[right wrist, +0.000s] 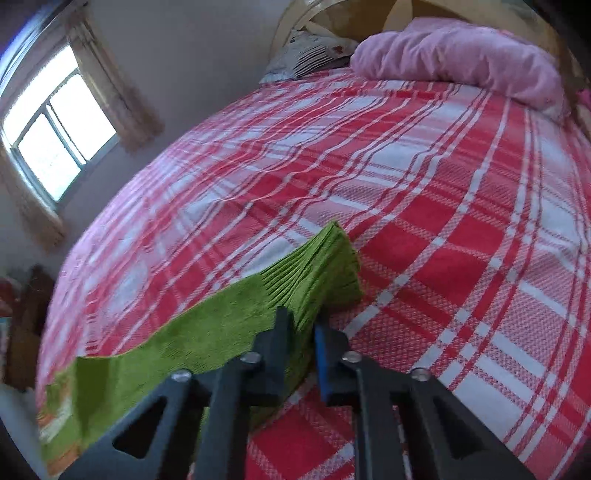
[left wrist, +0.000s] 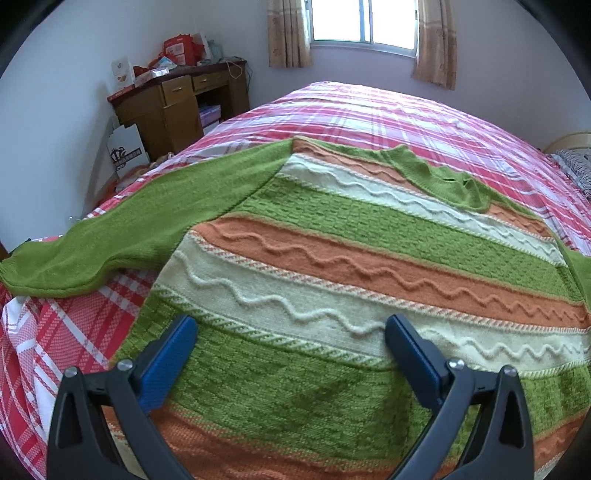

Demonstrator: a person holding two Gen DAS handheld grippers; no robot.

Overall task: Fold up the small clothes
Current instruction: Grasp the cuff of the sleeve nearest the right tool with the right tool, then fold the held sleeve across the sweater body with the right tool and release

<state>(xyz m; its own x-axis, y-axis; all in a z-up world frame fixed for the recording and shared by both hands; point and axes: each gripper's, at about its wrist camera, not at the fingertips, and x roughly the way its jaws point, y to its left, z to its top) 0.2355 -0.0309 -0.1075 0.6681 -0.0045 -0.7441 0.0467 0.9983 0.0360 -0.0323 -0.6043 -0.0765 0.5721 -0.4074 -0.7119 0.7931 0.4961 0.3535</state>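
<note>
a knitted sweater with green, orange and cream stripes [left wrist: 332,258] lies flat on a big bed with a red, pink and white checked cover [left wrist: 388,110]. in the left wrist view the sweater fills the near part of the bed. its green neck hole [left wrist: 447,181] is at the far right, and its bottom edge is close to the camera. so its long way runs from the near left up to the far right, with the neck pointing toward the far side of the bed, where the window with tan curtains [left wrist: 362,22] is. the stripes run across that line. one plain green sleeve [left wrist: 129,232] sticks out to the left, right to the edge of the bed.

the left gripper with black arms and blue pads [left wrist: 290,328] is over the lower part of the sweater. its jaws are wide apart and nothing is between them. i cannot tell if the pads touch the knit.

in the right wrist view the right gripper [right wrist: 303,317] has its jaws pinched nearly together on the ribbed green cuff [right wrist: 325,269] of the other sleeve. the cuff sticks out past the fingers and points toward the pink pillow [right wrist: 461,59] at the head of the bed. this sleeve runs back to the near left, toward the striped part.

a brown wooden desk with boxes on top [left wrist: 177,103] stands in the far left corner.
</note>
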